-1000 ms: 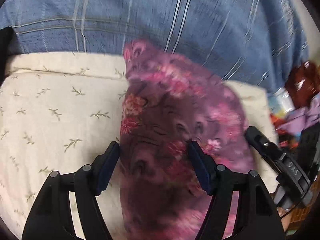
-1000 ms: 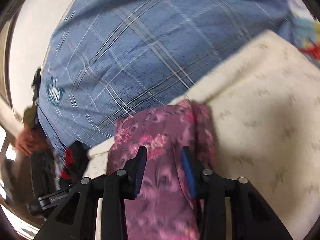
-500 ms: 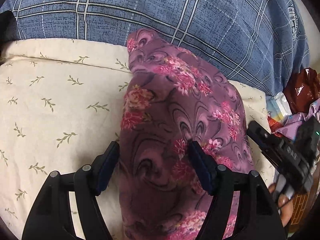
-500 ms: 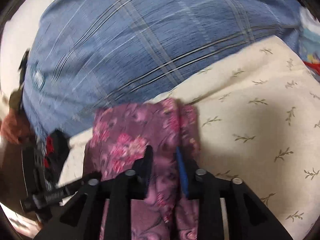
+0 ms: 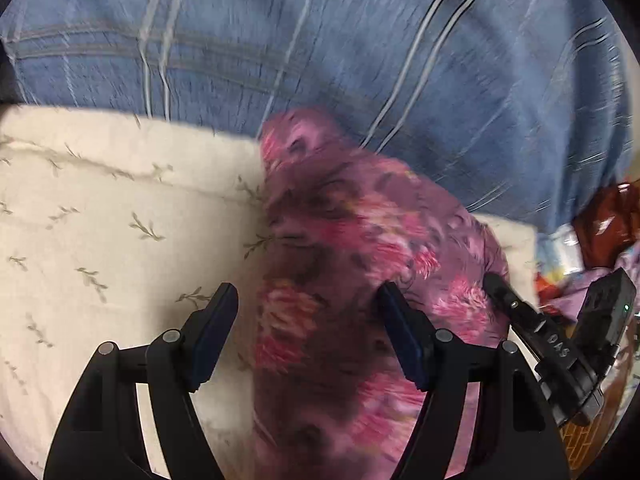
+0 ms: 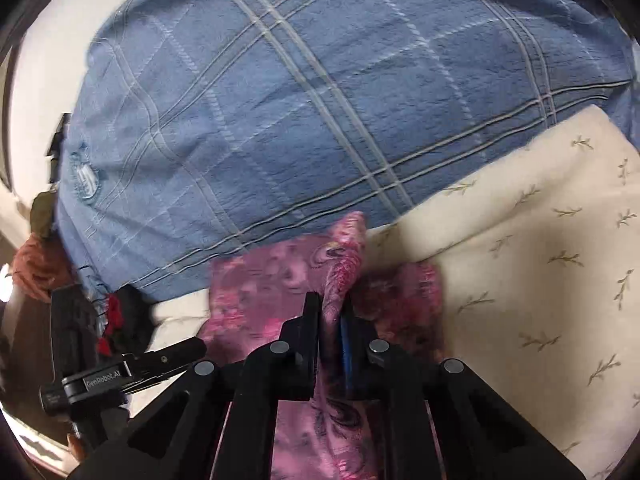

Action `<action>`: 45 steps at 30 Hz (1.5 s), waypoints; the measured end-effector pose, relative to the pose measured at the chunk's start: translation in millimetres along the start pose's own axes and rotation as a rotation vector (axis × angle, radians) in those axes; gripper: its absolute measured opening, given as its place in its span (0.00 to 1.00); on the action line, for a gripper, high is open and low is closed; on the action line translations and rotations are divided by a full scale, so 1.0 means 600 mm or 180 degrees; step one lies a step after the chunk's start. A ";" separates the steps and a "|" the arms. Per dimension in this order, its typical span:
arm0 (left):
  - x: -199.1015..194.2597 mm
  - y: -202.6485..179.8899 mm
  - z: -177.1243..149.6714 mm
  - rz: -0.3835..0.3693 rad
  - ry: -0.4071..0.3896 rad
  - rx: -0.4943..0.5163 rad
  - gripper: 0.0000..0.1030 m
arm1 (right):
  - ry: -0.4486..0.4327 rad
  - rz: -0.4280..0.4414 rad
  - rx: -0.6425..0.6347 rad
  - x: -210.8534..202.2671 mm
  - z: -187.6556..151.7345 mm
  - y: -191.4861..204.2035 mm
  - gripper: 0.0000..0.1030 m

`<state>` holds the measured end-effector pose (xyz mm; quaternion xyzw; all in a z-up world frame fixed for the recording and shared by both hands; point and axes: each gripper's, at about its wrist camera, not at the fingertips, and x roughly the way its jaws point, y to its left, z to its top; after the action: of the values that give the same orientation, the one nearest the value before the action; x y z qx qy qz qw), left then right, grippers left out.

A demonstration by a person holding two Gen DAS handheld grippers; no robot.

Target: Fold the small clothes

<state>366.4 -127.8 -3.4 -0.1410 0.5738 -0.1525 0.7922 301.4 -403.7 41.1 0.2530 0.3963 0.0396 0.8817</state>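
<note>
A purple garment with pink flowers point(image 5: 340, 248) lies bunched on a cream cloth with leaf sprigs point(image 5: 100, 220), close to a person's blue plaid shirt point(image 5: 320, 40). My left gripper point(image 5: 307, 300) hovers open over the garment's near part. Its left pad is above the cream cloth and its right pad above the fabric. In the right wrist view my right gripper point(image 6: 331, 302) has its jaws closing on a raised fold of the garment point(image 6: 340, 264), and the pads pinch that fold. Each gripper shows at the edge of the other's view, the right gripper point(image 5: 540, 340) and the left gripper point(image 6: 120, 372).
The plaid shirt point(image 6: 280, 100) fills the far side of both views. A red-brown bag point(image 5: 612, 216) and colourful clutter point(image 5: 560, 248) lie past the cream cloth's right end. A red and black item point(image 6: 116, 320) sits by its left end in the right wrist view.
The right jaws have closed from a narrow gap onto a ridge of the purple garment. The left gripper has shifted sideways over the garment and stayed open.
</note>
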 end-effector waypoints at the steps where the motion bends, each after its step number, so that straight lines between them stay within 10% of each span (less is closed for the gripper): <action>1: 0.010 0.005 0.000 -0.0001 0.0059 -0.0038 0.70 | 0.0171 -0.0133 0.0008 0.021 -0.004 -0.011 0.09; 11: -0.079 0.040 -0.082 -0.0551 0.0018 0.0006 0.70 | 0.0332 0.0799 0.0549 -0.043 -0.046 -0.064 0.37; 14: -0.081 0.045 -0.126 -0.0689 0.0112 -0.0083 0.70 | 0.0416 0.0513 0.0186 -0.045 -0.074 -0.042 0.35; 16: -0.086 0.042 -0.139 -0.0734 0.0138 -0.0105 0.70 | 0.0288 0.0435 -0.0076 -0.067 -0.078 -0.021 0.07; 20: -0.085 0.034 -0.161 -0.0445 0.0038 0.0082 0.71 | -0.0110 0.0380 -0.0069 -0.117 -0.080 -0.021 0.06; 23: -0.089 0.026 -0.157 -0.0279 0.0029 0.0206 0.71 | 0.0199 0.0028 -0.0078 -0.072 -0.099 -0.041 0.08; 31: -0.155 0.025 -0.213 -0.0418 -0.0109 0.0360 0.70 | 0.0228 0.0714 0.0308 -0.164 -0.172 -0.078 0.34; 35: -0.110 0.005 -0.247 -0.0311 0.0024 0.0297 0.70 | 0.0202 0.0466 -0.0124 -0.180 -0.205 -0.046 0.06; 40: -0.112 -0.003 -0.282 -0.0044 0.0011 0.0581 0.70 | 0.0178 0.0069 -0.0227 -0.184 -0.219 -0.045 0.05; 45: -0.171 0.018 -0.251 -0.0595 -0.0027 0.0480 0.70 | 0.0072 0.0222 -0.0053 -0.213 -0.199 -0.055 0.15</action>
<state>193.7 -83.7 35.7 -0.1345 0.5417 -0.2679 0.7853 124.1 -417.5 45.5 0.2589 0.3968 0.0765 0.8773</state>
